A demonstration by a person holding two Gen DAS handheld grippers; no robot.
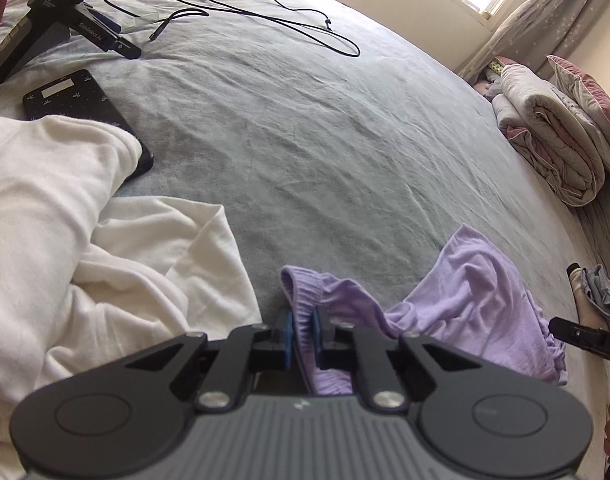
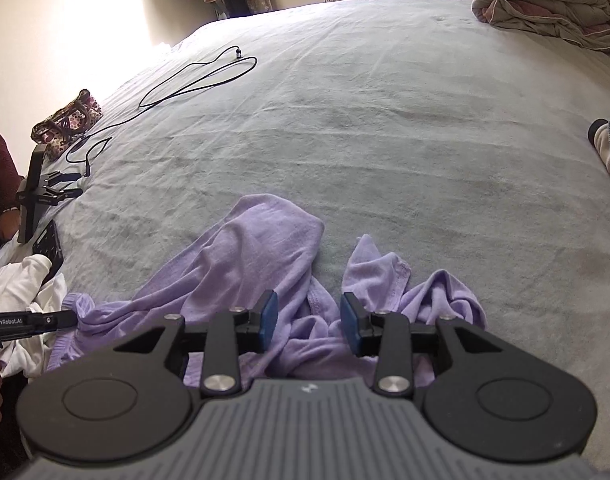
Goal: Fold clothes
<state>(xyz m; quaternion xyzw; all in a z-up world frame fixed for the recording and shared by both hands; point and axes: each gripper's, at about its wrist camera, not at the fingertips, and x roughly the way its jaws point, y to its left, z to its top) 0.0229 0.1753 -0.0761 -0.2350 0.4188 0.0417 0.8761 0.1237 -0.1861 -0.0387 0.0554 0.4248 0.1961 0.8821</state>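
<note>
A crumpled lilac garment point(image 1: 477, 280) lies on the grey-green bed sheet point(image 1: 305, 140) near the front edge. My left gripper point(image 1: 302, 328) is shut on its ribbed hem, and the cloth runs down between the blue pads. In the right wrist view the same lilac garment point(image 2: 257, 248) spreads out under my right gripper point(image 2: 309, 318), which stands open above the bunched middle with its pads off the cloth. The left gripper point(image 2: 45, 322) reaches in from the left at the garment's ribbed edge. The right gripper's tip point(image 1: 585, 338) shows at the right edge of the left wrist view.
A white garment point(image 1: 65, 220) is heaped at the left, partly over a black flat device point(image 1: 85, 108). A spare gripper point(image 1: 65, 20) and a looped black cable point(image 1: 281, 20) lie farther back. A folded quilt point(image 1: 553, 132) and a denim piece point(image 1: 597, 292) sit at the right.
</note>
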